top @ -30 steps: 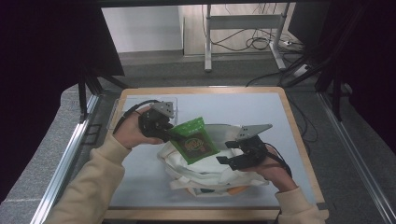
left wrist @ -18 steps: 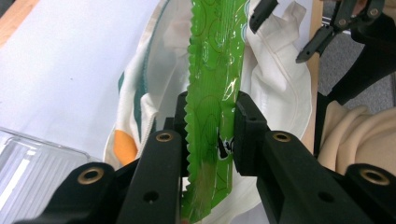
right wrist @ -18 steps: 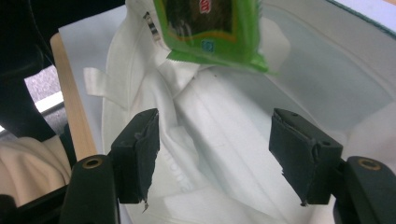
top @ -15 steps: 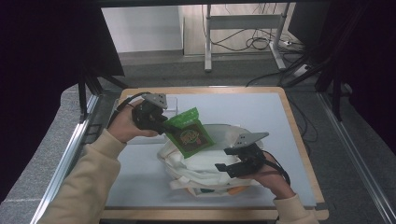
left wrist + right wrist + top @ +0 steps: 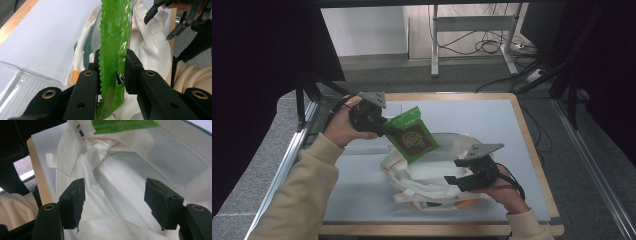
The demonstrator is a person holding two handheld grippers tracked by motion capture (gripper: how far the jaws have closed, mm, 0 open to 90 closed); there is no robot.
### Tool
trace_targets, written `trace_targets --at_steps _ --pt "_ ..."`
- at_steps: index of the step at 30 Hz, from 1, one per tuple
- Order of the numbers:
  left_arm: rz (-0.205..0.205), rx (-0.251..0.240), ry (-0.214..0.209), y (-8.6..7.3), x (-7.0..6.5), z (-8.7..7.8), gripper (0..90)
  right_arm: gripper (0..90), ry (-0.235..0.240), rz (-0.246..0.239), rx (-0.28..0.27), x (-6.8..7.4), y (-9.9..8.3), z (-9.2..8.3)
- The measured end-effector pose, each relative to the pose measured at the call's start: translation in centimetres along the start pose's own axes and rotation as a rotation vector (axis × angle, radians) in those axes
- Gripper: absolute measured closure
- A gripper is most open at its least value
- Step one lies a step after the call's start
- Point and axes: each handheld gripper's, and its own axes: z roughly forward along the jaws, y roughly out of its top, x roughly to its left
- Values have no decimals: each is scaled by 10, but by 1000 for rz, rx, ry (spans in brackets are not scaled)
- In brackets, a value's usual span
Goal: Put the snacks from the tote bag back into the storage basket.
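Observation:
A green snack packet (image 5: 412,137) hangs in the air over a white cloth bag (image 5: 422,170) in the middle of the table. My left gripper (image 5: 389,131) is shut on the packet's upper left edge. In the left gripper view both pads pinch the packet (image 5: 115,50) edge-on, left gripper (image 5: 112,72), with the bag (image 5: 150,47) below. My right gripper (image 5: 452,181) stands open at the bag's front right side. The right gripper view has its jaws wide apart, right gripper (image 5: 115,200), over the bag's white cloth (image 5: 130,170), and the packet's lower edge (image 5: 120,126) at the top.
A clear plastic container (image 5: 398,106) sits at the table's back left, also in the left gripper view (image 5: 22,82). Something orange (image 5: 467,204) peeks out under the bag's front edge. The table (image 5: 492,120) has a wooden rim, with a metal rail on each side.
My left gripper has lifted the green packet a little up and back toward the table's left. The right gripper has hardly moved at the bag.

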Motion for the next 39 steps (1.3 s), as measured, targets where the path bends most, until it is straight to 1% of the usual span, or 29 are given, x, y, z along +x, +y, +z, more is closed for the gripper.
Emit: trace_targets --at_steps 1,8,9,10,20,22,27,33,39 --pt "4 0 6 1 1 -2 757 331 -1 0 1 0 0 0" --pt "-5 -6 18 5 8 -12 758 329 -1 5 2 0 -1 -1" --pt "-12 -11 18 6 9 -13 757 329 -1 5 2 -1 -1 -1" --pt "-1 -7 22 8 11 -15 758 329 -2 4 2 -1 -1 -1" --pt "3 6 43 17 22 -27 758 328 -1 1 1 -2 -2 -1" --pt "-8 -3 39 18 26 -29 758 328 1 -2 2 -2 -2 -2" --pt "-25 -1 57 18 34 -32 758 328 5 1 -4 -4 -2 -3" --pt "-30 -5 69 17 40 -35 759 328 11 -6 4 -4 -3 -1" --pt "-49 -6 73 16 50 -38 759 328 11 -6 4 -4 -3 -1"
